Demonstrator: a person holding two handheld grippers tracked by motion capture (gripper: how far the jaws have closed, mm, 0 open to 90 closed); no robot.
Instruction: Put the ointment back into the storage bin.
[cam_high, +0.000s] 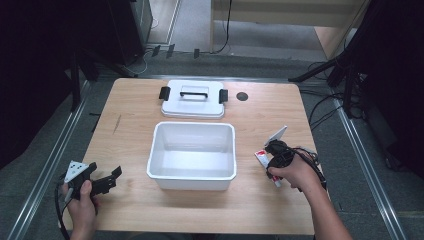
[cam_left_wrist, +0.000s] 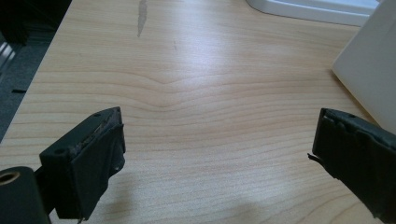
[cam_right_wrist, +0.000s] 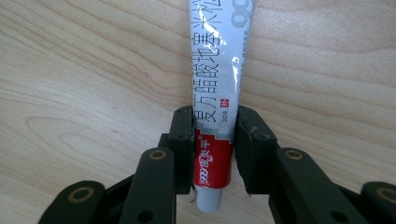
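Tube (cam_right_wrist: 217, 93) lies flat on the table (cam_high: 125, 145) right of the bin (cam_high: 194, 150), pinched near its cap end by the right gripper (cam_right_wrist: 215, 140); light, soft, likely dentable, best held there; left gripper (cam_left_wrist: 215, 154) is spread, empty.

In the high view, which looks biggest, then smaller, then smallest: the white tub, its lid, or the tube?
1. White tub, biggest.
2. Lid, smaller, though it lies farther from the camera.
3. Tube, smallest, clamped in the right hand-held gripper.
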